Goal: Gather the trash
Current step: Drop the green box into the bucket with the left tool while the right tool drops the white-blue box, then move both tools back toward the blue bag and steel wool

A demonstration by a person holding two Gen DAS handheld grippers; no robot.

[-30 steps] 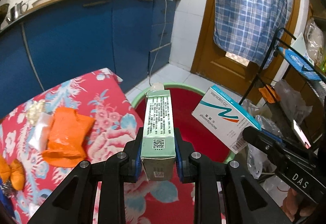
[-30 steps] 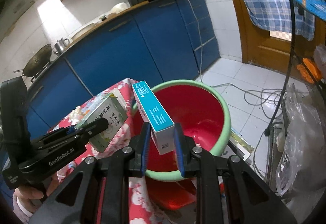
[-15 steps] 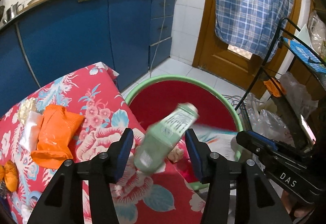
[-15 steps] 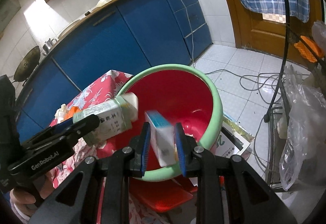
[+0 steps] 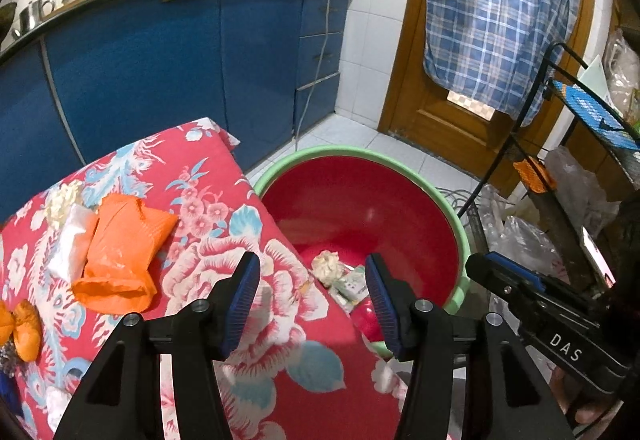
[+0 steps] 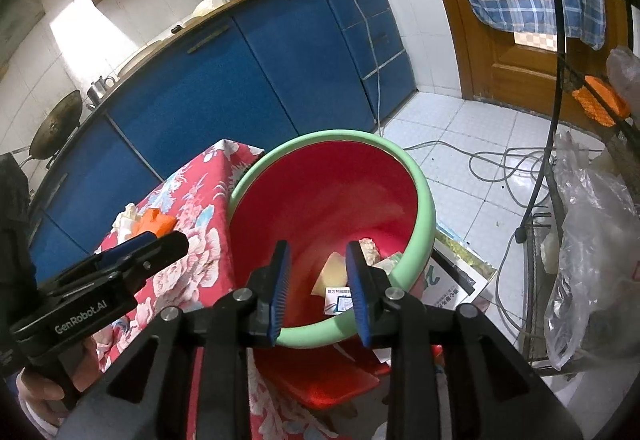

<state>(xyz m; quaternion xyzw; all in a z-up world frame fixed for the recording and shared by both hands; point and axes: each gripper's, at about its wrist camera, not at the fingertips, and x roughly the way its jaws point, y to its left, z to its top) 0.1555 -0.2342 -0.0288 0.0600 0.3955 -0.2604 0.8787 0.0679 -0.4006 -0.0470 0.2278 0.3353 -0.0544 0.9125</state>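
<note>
A red bin with a green rim (image 5: 460,224) (image 6: 424,195) stands beside the table with the red floral cloth (image 5: 224,224). Inside lie a crumpled paper ball (image 5: 327,267), a green carton (image 5: 352,286) and a white medicine box (image 6: 338,300). My left gripper (image 5: 312,298) is open and empty over the table's edge next to the bin. My right gripper (image 6: 318,292) is open and empty over the bin's near rim. An orange wrapper (image 5: 120,252), a white packet (image 5: 70,240) and a crumpled tissue (image 5: 62,195) lie on the cloth.
Blue kitchen cabinets (image 5: 160,71) stand behind the table. A wire rack with plastic bags (image 6: 592,224) is on the right. Cables (image 6: 492,167) trail over the tiled floor. Small orange scraps (image 5: 22,324) lie at the cloth's left edge.
Both grippers opened. The green carton fell from the left gripper and the blue and white box from the right gripper, and both now lie in the bin.
</note>
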